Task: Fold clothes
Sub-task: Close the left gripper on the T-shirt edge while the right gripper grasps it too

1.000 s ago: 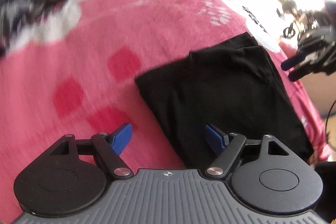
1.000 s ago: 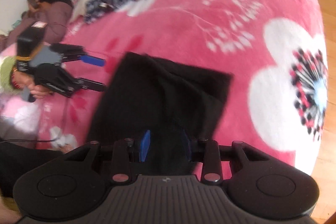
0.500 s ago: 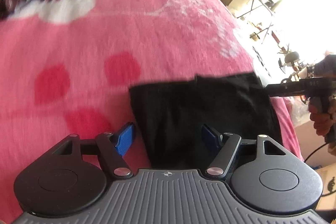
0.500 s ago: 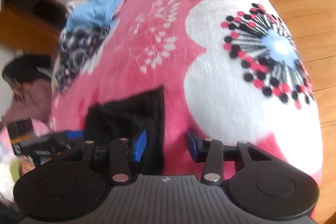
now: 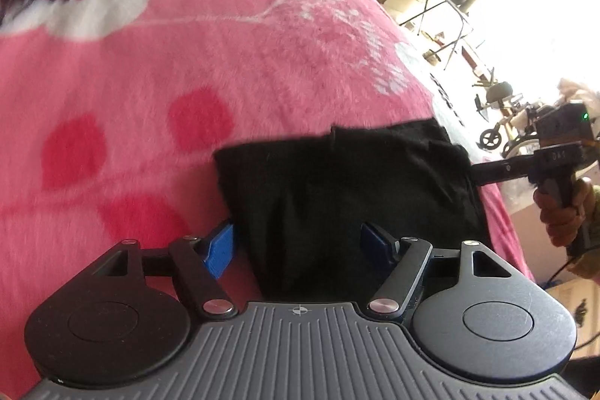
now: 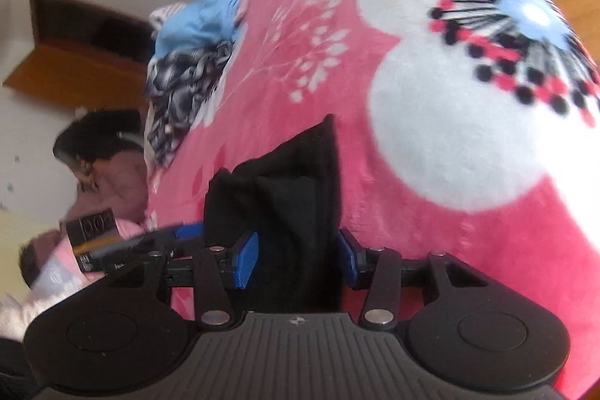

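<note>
On the pink flowered bed (image 5: 232,62), one black garment (image 5: 345,197) now lies folded into a compact rectangle, where a second ago it was spread larger. Both tongs straddle its opposite ends: the left tongs (image 5: 300,246) stand wide and empty, the right tongs (image 6: 296,259) are opening, cloth between them but unpinched. This piece looks finished. One heap of unfolded clothes (image 6: 195,55) waits farther up the bed.

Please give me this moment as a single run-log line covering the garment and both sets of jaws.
black garment: folded on pink blanket | left gripper: open at near edge | right gripper: jaws opening around edge
</note>
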